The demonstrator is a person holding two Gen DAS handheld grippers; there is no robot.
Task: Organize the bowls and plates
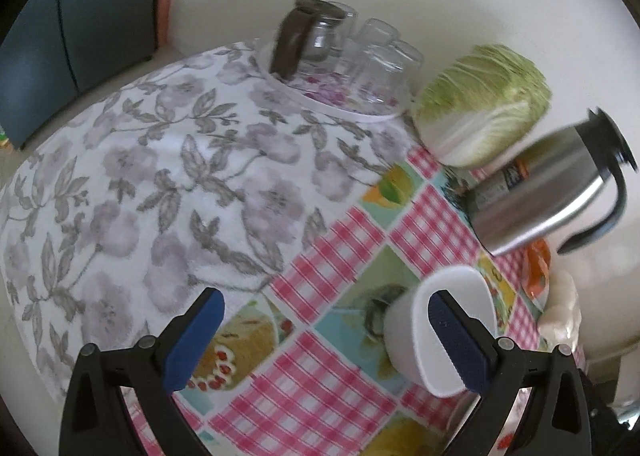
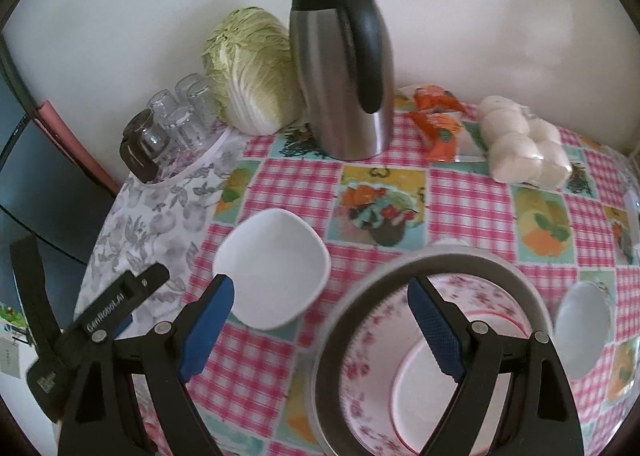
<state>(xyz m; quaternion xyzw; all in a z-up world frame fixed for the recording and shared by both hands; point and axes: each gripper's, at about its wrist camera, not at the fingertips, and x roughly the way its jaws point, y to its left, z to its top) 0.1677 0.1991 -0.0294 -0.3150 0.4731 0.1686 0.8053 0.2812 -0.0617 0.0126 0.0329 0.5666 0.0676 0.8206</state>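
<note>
Left gripper point(image 1: 324, 322): jaws wide apart, nothing clamped; small white squarish ceramic bowl point(image 1: 440, 320) on worktop under right-hand finger, rim crossing behind its blue pad; checked pink fruit-print worktop point(image 1: 340, 256) between jaws; grey floral cloth point(image 1: 160, 176) ahead of left-hand finger.

Right gripper point(image 2: 322, 320): jaws wide apart, empty; same white bowl point(image 2: 276, 268) just ahead of left-hand finger; grey-rimmed floral plate point(image 2: 380, 332) under right-hand finger, smaller white plate point(image 2: 420, 396) stacked inside; steel jug point(image 2: 340, 68), cabbage point(image 2: 252, 68) well beyond.
</note>
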